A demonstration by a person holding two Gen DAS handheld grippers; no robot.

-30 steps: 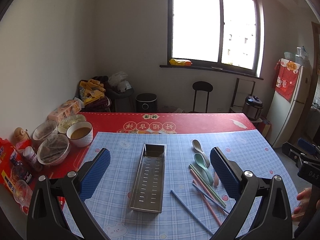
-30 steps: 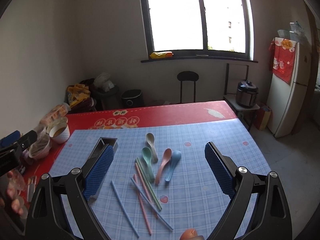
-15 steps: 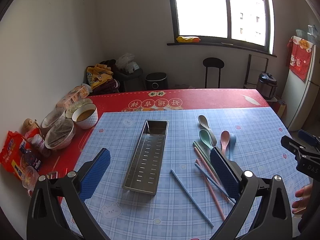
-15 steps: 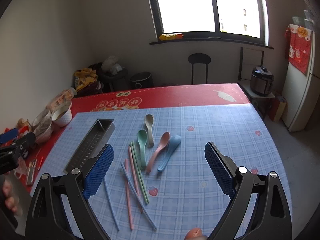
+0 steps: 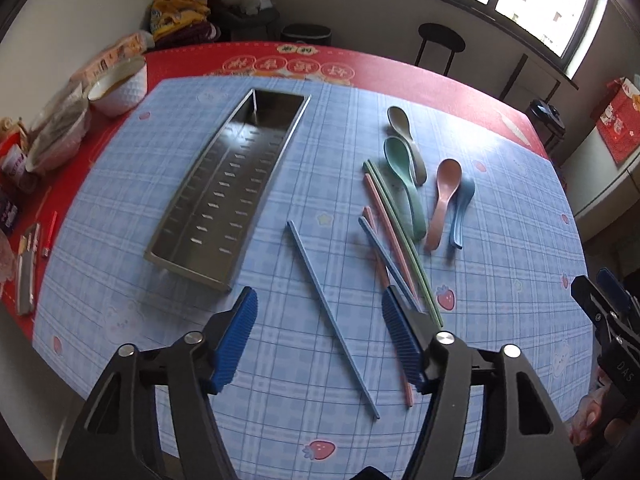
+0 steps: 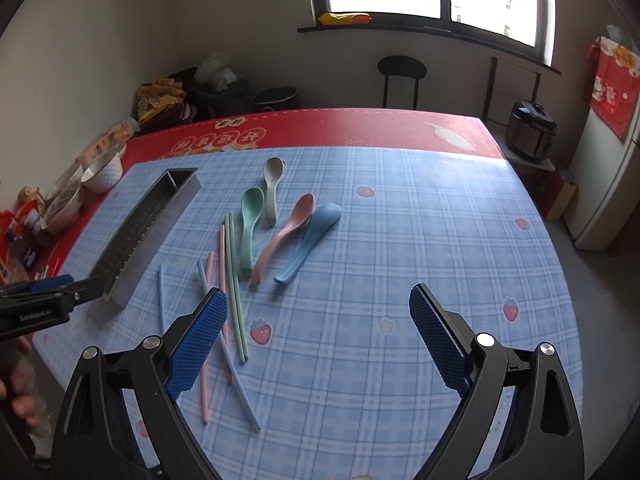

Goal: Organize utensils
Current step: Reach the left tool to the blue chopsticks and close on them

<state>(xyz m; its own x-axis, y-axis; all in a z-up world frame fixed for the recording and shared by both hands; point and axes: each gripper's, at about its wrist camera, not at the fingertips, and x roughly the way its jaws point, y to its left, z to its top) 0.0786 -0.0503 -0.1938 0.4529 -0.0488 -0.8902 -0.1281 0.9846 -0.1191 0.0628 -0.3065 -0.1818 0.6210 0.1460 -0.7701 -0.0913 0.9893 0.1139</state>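
Chopsticks and spoons lay loose on the blue checked cloth in the left wrist view, with the left hand-held gripper [image 5: 318, 340] hovering above them, its blue-padded fingers spread and holding nothing. A single blue chopstick [image 5: 332, 316] ran diagonally between the two fingers. To its left stood the perforated metal tray [image 5: 208, 216], set lengthwise on the surface [image 5: 120, 312] with nothing in it. To the right of the blue chopstick lay a crossed bundle of pink, blue and green chopsticks [image 5: 394, 240], partly hidden under the right finger. Beyond them were four spoons: grey [image 5: 404, 132], green [image 5: 404, 178], pink [image 5: 442, 196] and blue [image 5: 462, 208], the last two side by side. A white bowl [image 5: 120, 88] stood at the far left edge on the red cloth.

In the right wrist view the right hand-held gripper [image 6: 320, 340] was likewise spread wide and empty, held over the near part of the surface [image 6: 440, 220]. The chopstick bundle [image 6: 232, 280] lay just beside and partly under its left finger, the spoons fanned out further away, the pink spoon [image 6: 286, 232] touching the blue spoon [image 6: 312, 236]. The metal tray [image 6: 148, 232] sat to the left, well apart from this gripper.
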